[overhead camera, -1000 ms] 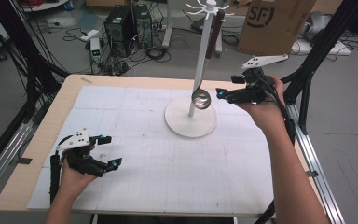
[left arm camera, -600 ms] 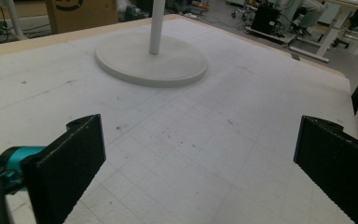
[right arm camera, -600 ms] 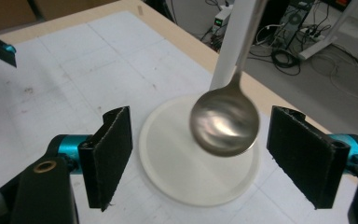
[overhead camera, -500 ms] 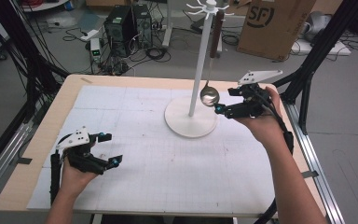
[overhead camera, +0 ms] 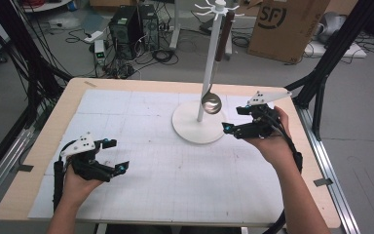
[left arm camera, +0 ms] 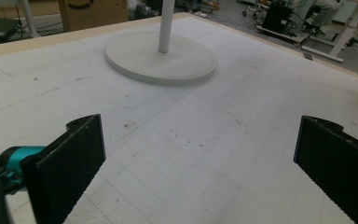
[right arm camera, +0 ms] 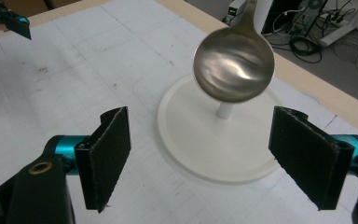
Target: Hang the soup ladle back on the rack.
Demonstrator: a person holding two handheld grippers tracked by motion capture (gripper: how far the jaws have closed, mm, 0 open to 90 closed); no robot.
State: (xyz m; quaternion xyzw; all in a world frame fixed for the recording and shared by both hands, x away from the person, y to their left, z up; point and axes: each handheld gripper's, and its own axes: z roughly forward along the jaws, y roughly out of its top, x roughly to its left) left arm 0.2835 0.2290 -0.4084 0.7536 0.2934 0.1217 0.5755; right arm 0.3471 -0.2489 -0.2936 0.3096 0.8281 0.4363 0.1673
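Ladle hangs from the white stand, its steel bowl beside the pole just above the round base — in the right gripper view the bowl sits at 12 o'clock, between and beyond the two pads. Right gripper hovers at the base's 3 o'clock edge, jaws spread wide, nothing between them, apart from the ladle. Left gripper rests well apart at the table's 8 o'clock — its jaws also gape wide over the bare gridded mat, holding nothing.
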